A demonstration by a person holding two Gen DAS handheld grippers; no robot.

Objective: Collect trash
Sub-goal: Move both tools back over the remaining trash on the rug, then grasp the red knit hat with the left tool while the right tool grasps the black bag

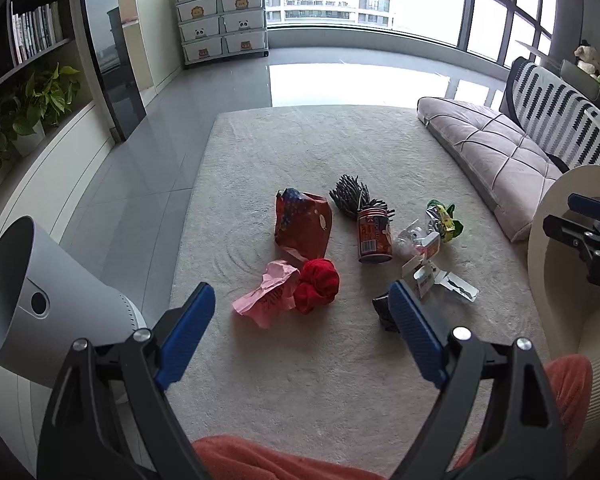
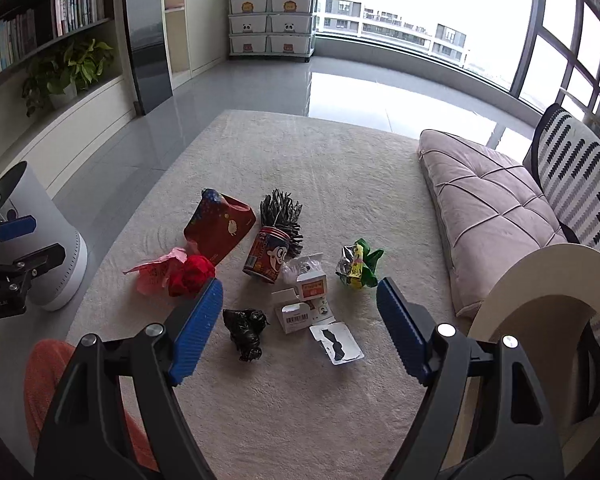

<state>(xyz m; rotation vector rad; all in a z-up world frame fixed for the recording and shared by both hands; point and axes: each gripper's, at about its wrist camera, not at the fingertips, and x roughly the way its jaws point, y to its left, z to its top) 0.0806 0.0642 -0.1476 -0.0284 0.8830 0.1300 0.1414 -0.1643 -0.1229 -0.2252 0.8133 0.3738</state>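
Both grippers hang over the cream rug [image 2: 340, 168], jaws spread wide and gripping nothing. Left gripper [image 1: 302, 304] stands above a crumpled pink paper [image 1: 266, 296] and a red wad [image 1: 316, 284], which touch each other. Right gripper [image 2: 300, 298] frames a white cardboard package [image 2: 300, 304], with a crumpled black bag [image 2: 246, 330] just beside its left finger and a flat blister card [image 2: 337, 342] nearby. Beyond lie a red can [image 2: 266, 260] on its side, a dark red pouch [image 2: 220, 230], a grey bristly bundle [image 2: 280, 210], possibly a duster head, and a green and silver wrapper [image 2: 356, 264]. All trash rests on the rug. A grey cylindrical bin [image 1: 24, 296] sits at the left edge, a padded cushion [image 2: 488, 200] at the right.
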